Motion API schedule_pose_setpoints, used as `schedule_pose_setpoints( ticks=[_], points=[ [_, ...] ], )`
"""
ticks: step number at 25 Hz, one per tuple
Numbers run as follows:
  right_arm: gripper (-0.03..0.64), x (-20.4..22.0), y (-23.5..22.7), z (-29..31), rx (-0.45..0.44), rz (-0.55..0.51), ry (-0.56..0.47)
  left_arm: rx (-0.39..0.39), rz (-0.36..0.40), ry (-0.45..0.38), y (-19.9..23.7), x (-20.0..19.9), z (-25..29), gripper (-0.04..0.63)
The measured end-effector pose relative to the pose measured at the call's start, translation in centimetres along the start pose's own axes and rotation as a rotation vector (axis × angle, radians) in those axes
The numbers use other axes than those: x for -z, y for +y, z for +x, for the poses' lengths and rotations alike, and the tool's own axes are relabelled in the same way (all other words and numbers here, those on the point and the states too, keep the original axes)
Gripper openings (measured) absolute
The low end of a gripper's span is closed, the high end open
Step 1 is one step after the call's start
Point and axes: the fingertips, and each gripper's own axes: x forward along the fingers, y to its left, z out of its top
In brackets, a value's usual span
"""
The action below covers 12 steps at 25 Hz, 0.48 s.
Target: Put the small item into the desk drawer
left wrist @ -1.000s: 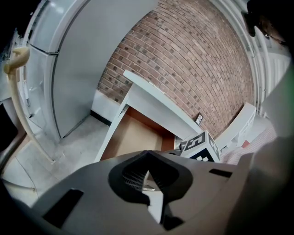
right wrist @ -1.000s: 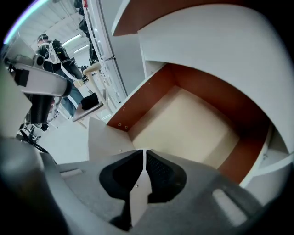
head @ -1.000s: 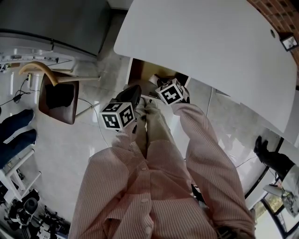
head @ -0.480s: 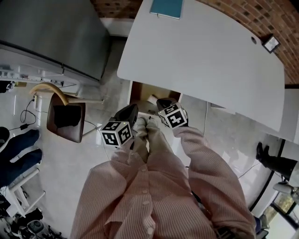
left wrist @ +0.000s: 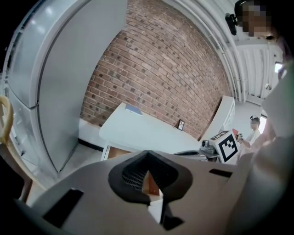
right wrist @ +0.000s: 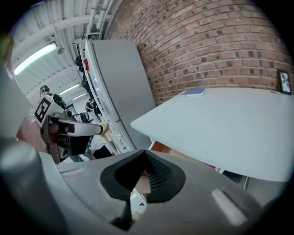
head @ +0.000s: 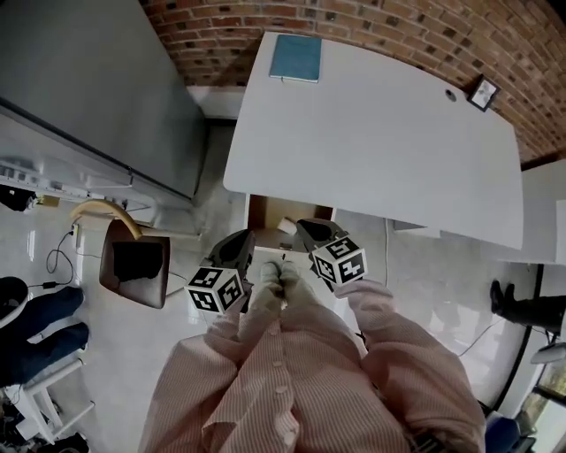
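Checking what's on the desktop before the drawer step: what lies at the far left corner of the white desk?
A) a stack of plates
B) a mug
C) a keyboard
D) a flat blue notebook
D: a flat blue notebook lies at the far left corner of the white desk, close to the brick wall.

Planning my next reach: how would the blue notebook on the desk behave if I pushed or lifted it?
The notebook lies flat, so it would probably slide over the smooth desk rather than tip or roll. It looks thin, so likely light, perhaps slightly floppy, and hard for jaws to get under.
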Motion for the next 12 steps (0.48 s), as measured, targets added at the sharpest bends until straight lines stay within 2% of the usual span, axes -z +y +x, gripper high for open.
schedule_pose_setpoints(
  ticks=[5, 9, 12],
  points=[
    [0.006, -3.1, 0.7, -2.8, 0.001, 0.027, -0.109, 0.009, 0.051, -0.065, -0.9, -2.9, -1.4, -0.002],
    [0.006, -5.6, 0.7, -4.7, 0.016, 0.063, -0.200, -0.008, 0.156, -0.087, -1.4, -4.9, -2.4, -0.002],
    [0.006, -8.0, 0.6, -5.8, 0.017, 0.095, -0.274, -0.018, 0.192, -0.127, -1.5, -6.8, -3.1, -0.002]
  ],
)
